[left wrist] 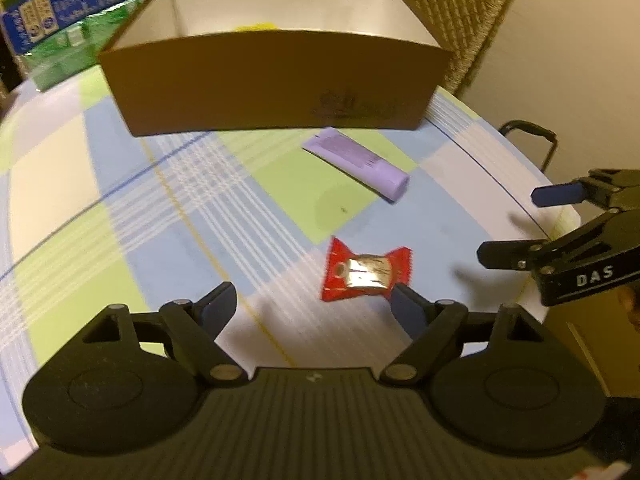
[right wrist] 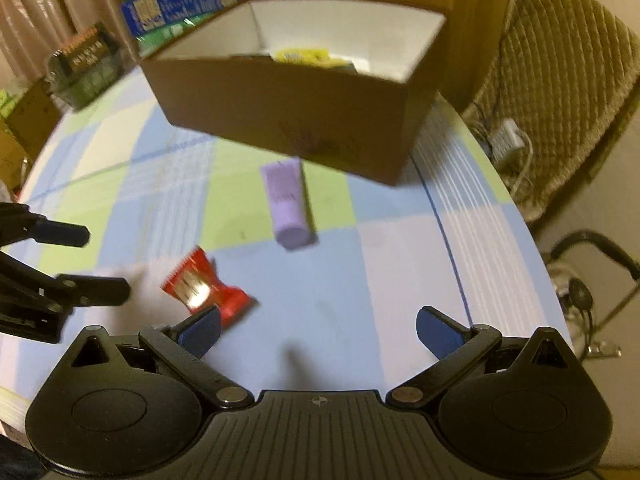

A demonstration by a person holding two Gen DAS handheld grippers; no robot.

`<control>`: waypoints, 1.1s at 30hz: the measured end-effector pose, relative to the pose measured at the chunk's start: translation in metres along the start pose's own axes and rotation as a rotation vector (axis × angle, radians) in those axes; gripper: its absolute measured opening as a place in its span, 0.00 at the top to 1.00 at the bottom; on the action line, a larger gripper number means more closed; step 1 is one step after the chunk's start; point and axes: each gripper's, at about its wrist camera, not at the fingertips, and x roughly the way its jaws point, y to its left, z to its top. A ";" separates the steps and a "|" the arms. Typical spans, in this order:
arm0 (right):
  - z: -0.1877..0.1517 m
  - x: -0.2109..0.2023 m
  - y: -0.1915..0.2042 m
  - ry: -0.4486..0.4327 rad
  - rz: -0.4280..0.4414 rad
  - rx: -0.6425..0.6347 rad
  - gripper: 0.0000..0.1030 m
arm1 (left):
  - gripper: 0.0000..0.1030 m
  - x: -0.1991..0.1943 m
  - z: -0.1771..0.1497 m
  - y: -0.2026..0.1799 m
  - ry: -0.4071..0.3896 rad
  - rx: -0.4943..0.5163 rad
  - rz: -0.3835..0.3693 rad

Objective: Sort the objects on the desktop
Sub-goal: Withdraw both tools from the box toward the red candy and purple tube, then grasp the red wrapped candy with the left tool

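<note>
Two low wrist views toward the shared box (left wrist: pixel 276 84), tablecloth (left wrist: pixel 120 184).

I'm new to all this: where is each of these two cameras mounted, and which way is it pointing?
Left wrist view: sits on the left hand-held gripper, looking forward over the checked tablecloth at the cardboard box; its own open fingers show, with the right hand-held gripper at the right edge.
Right wrist view: sits on the right hand-held gripper, facing the same box from further right; the left hand-held gripper enters at the left edge.
Shared: box, purple tube, red candy wrapper, tablecloth.
</note>
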 end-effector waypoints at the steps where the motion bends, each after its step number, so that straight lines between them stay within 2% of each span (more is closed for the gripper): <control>1: -0.003 0.002 -0.003 0.009 -0.004 0.009 0.02 | 0.25 0.002 -0.001 -0.002 0.004 0.002 -0.010; 11: -0.016 0.007 -0.029 0.044 -0.042 0.079 0.02 | 0.29 0.040 0.008 -0.026 0.043 0.080 -0.036; 16: -0.019 0.009 -0.034 0.056 -0.050 0.096 0.02 | 0.43 0.060 0.011 -0.032 0.050 0.112 -0.036; 17: -0.019 0.010 -0.035 0.058 -0.053 0.101 0.02 | 0.43 0.063 0.011 -0.033 0.051 0.116 -0.038; 18: -0.019 0.010 -0.037 0.060 -0.054 0.106 0.02 | 0.43 0.065 0.011 -0.033 0.053 0.117 -0.043; 21: -0.019 0.012 -0.041 0.065 -0.058 0.116 0.02 | 0.56 0.071 0.011 -0.034 0.061 0.114 -0.066; 24: -0.018 0.015 -0.043 0.070 -0.059 0.122 0.02 | 0.61 0.074 0.012 -0.032 0.056 0.102 -0.082; 33: -0.004 0.027 -0.030 0.054 -0.015 0.083 0.02 | 0.64 0.060 0.016 -0.005 0.000 0.051 -0.049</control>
